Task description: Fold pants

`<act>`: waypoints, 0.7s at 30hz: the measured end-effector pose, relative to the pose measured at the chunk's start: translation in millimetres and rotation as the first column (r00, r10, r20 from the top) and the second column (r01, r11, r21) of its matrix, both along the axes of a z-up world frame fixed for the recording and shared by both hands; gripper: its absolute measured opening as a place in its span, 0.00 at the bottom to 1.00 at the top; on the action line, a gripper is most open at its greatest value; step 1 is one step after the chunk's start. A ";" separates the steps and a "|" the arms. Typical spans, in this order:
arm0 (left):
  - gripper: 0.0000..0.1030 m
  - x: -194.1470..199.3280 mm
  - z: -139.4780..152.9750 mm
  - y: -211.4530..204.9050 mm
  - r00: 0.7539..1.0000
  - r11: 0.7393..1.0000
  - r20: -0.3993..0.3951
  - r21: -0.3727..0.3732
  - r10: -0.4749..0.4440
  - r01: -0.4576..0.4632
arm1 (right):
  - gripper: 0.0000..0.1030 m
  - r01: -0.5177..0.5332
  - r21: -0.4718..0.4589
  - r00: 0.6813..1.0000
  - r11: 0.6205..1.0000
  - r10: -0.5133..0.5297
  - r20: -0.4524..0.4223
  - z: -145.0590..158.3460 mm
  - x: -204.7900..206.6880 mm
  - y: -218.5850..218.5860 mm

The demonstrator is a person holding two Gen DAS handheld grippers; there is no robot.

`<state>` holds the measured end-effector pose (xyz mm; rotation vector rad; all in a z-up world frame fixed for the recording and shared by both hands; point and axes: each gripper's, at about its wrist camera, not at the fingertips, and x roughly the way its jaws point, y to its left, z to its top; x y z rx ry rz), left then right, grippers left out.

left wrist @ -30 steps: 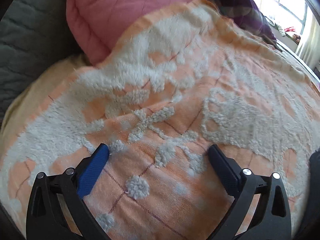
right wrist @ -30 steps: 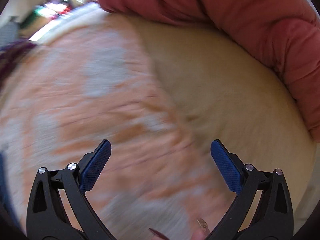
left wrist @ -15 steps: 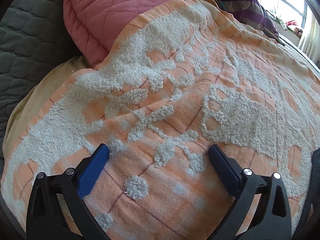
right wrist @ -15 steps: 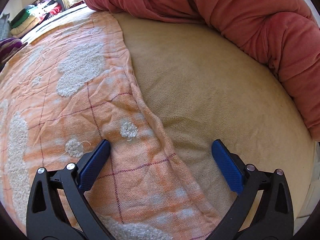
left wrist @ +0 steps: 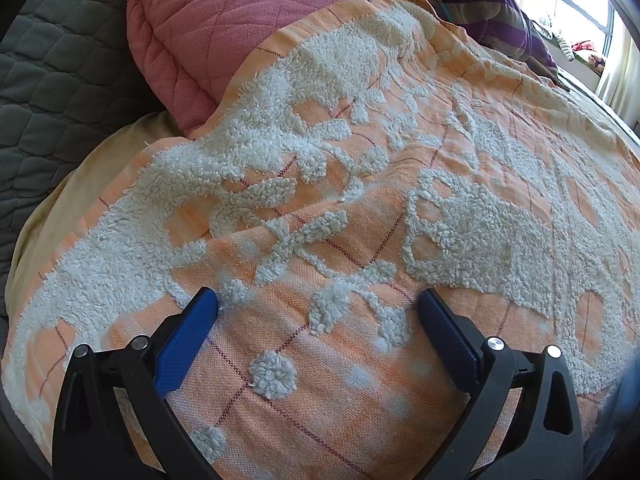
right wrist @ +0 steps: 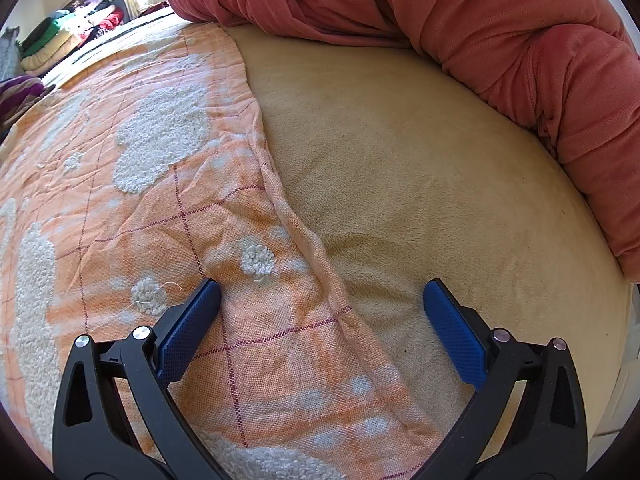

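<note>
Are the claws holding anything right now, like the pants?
No, nothing is held. The left claw and right claw are both wide open above the orange blanket. No pants can be made out in either view.

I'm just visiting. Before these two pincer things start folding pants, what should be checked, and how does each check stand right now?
1. Left gripper open, nothing held: ok.
2. Right gripper open, nothing held: ok.
3. Pants in sight: not ok; neither view shows them clearly.
4. Surface under the left gripper: orange tufted blanket, spread out: ok.
5. Right gripper straddles the blanket edge beside the tan sheet: ok.
6. Red quilt bunched at the far side, apart from both grippers: ok.
</note>
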<state>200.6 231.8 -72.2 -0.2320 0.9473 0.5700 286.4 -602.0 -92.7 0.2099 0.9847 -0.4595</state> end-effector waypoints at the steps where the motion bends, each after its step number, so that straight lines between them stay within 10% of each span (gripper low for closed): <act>1: 0.96 0.0 0.0 -0.1 1.000 1.000 -0.001 0.001 0.000 0.000 | 0.92 0.000 0.001 1.000 1.000 0.000 0.000 0.0 -0.1 -0.4; 21: 0.96 -1.0 -0.3 -0.2 1.000 1.000 0.001 0.000 0.000 0.000 | 0.92 0.000 0.001 1.000 1.000 0.000 0.000 0.0 -0.2 -0.6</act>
